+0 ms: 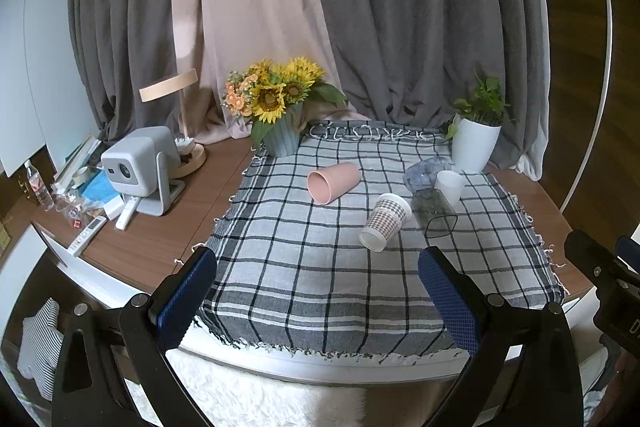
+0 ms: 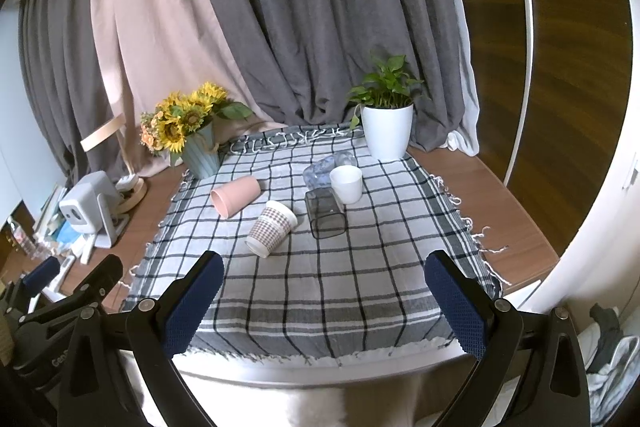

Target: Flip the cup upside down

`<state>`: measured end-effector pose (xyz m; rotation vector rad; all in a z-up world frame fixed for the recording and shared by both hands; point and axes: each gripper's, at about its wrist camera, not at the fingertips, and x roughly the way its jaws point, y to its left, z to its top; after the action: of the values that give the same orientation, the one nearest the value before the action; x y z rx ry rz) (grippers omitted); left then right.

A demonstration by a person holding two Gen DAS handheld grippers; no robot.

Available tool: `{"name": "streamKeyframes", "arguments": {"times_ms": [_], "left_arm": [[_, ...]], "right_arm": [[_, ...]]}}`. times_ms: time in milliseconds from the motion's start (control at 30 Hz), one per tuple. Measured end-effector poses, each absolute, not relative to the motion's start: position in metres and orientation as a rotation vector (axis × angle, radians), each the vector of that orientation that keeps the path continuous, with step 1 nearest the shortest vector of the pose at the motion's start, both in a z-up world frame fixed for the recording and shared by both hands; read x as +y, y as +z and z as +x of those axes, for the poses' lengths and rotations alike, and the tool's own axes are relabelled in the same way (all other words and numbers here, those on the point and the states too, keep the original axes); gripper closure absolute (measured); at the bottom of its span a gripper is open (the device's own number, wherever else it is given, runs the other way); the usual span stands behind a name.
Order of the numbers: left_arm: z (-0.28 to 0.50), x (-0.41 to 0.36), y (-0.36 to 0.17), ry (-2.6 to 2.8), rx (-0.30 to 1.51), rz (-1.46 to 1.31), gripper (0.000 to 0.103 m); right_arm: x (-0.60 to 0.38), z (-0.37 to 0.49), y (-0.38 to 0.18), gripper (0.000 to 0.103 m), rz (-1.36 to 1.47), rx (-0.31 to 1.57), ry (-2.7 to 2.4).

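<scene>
Several cups lie on a checked cloth [image 1: 304,267] [image 2: 340,283]. A pink cup [image 1: 334,182] [image 2: 235,195] lies on its side. A houndstooth paper cup [image 1: 385,221] [image 2: 272,228] lies on its side. A clear dark glass [image 1: 435,213] [image 2: 325,213] lies on its side. A white cup [image 1: 450,185] [image 2: 346,183] stands upright beside it. My left gripper [image 1: 318,283] is open and empty above the cloth's near edge. My right gripper [image 2: 324,287] is open and empty, also over the near edge. Both are well short of the cups.
A sunflower pot [image 1: 280,107] [image 2: 192,131] and a white plant pot [image 1: 476,143] [image 2: 386,131] stand at the back. A crumpled clear plastic piece [image 1: 424,171] [image 2: 324,165] lies behind the cups. A projector [image 1: 138,167], a lamp [image 1: 180,123] and remotes sit left.
</scene>
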<state>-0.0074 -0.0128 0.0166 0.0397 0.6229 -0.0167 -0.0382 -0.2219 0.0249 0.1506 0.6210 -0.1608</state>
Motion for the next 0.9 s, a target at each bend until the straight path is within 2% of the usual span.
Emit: {"name": "streamKeyframes", "arguments": {"times_ms": [900], "left_arm": [[-0.0146, -0.0146, 0.0145, -0.017, 0.624, 0.044, 0.000]], "right_arm": [[-0.2297, -0.0462, 0.0256, 0.002, 0.154, 0.621, -0.163]]}}
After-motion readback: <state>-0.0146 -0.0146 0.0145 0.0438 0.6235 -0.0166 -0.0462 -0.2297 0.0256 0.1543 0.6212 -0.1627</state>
